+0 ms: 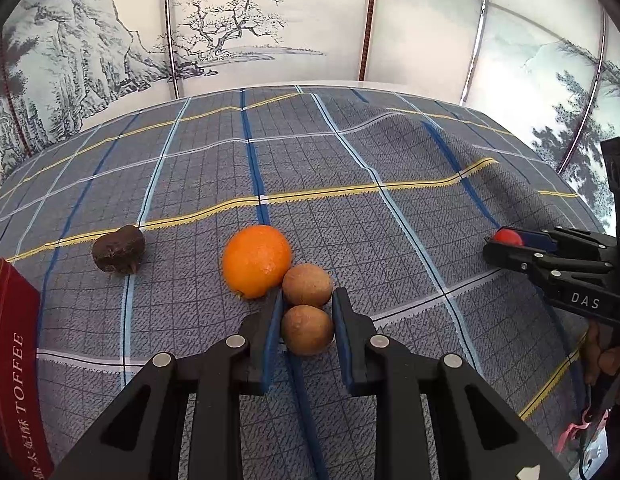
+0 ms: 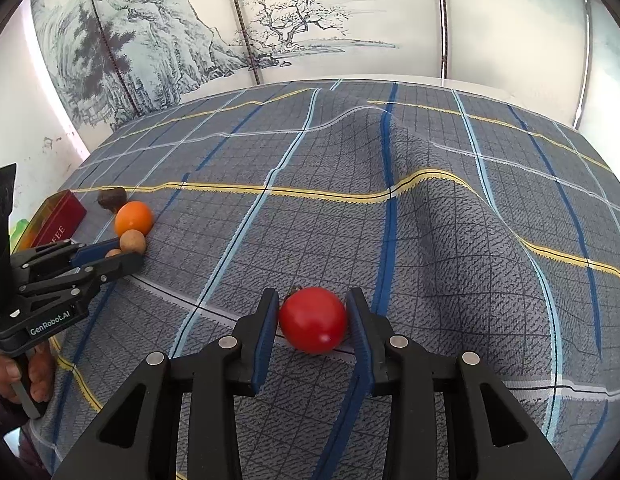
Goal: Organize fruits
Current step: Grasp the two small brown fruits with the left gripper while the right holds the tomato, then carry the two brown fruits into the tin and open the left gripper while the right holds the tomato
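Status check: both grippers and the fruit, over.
Left gripper shut on a brown fruit. Right gripper around the tomato; contact unclear. Orange crowds left.

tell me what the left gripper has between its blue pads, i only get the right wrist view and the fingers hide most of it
Observer: The left gripper is shut on a brown, round, rough-skinned fruit.
Operator: is that the one touching the round orange
Observer: No. A second brown round fruit lies just beyond it, and that one touches the round orange.
Operator: what does the red box say
Observer: The red cardboard box reads TOFFEE in full along its side.
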Demonstrator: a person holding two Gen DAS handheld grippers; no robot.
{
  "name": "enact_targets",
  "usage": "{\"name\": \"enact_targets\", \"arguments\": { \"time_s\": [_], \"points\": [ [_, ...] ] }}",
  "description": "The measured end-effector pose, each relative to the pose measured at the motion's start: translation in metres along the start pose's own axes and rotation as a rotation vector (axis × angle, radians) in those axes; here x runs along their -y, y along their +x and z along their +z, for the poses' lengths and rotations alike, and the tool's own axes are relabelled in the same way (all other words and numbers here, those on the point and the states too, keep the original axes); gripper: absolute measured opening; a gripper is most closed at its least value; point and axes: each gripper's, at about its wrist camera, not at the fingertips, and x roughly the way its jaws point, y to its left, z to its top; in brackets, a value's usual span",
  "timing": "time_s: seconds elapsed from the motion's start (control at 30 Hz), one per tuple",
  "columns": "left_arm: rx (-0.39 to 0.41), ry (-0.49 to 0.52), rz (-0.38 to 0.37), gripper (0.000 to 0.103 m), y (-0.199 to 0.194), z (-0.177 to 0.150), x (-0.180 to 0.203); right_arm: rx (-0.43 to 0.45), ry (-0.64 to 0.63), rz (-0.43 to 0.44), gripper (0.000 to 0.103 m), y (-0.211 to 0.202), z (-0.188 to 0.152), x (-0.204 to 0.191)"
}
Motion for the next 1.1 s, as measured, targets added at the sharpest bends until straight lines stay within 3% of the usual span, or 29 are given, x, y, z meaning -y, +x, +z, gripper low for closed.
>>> {"name": "enact_targets", "arguments": {
  "time_s": [0.5, 0.77, 0.93, 1.1],
  "points": [
    [0.083, -0.04, 0.025, 0.021, -0.022, -0.007, -0.007, -0.01, -0.049, -0.044, 0.044, 0.004, 0.005, -0.005],
    [0.115, 0.018, 0.072, 0.021, -0.053, -0.029, 0.003, -0.022, -0.098, -0.071, 0.054, 0.006, 0.003, -0.014],
    [0.145, 0.011, 0.074, 0.021, -0.085, -0.038, 0.003, -0.029, -0.113, -0.095, 0.062, 0.007, 0.002, -0.017],
    [0.157, -0.025, 0.072, 0.021, -0.114, -0.049, -0.005, -0.029, -0.111, -0.102, 0.063, 0.006, 0.002, -0.017]
  ]
}}
